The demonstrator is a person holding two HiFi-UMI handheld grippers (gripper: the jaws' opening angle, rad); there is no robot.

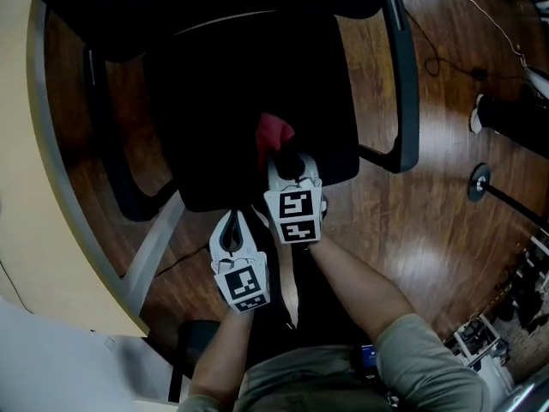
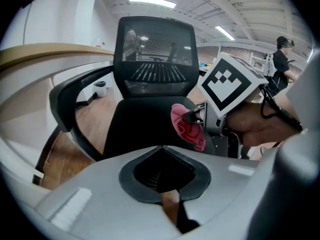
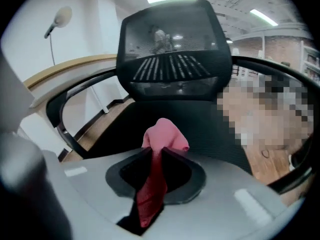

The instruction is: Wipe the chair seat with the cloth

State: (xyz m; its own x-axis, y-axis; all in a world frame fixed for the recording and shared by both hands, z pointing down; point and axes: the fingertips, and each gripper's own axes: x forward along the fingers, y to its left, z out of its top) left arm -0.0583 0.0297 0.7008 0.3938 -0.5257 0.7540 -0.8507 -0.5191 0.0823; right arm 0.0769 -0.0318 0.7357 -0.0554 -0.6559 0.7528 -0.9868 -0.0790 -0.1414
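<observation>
One cloth [image 1: 273, 134], one chair [image 1: 244, 93].

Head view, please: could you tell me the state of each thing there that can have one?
Cloth: bunched up, pinched over the chair seat.
Right gripper: shut on the cloth.
Left gripper: shut, nothing in it.

Left gripper [image 1: 230, 220]: pale grey teardrop shell, black ribbed lining round the jaws.
Right gripper [image 1: 288, 156]: same pale grey shell with a dark jaw rim.
Cubes [image 1: 244, 287]: white with black square markers, one on each gripper.
Shirt [image 1: 300, 389]: grey-green.
Sleeve [image 1: 429, 359]: short, grey-green, on the right arm.
Cord [image 2: 274, 106]: thin and black, across the right hand.
</observation>
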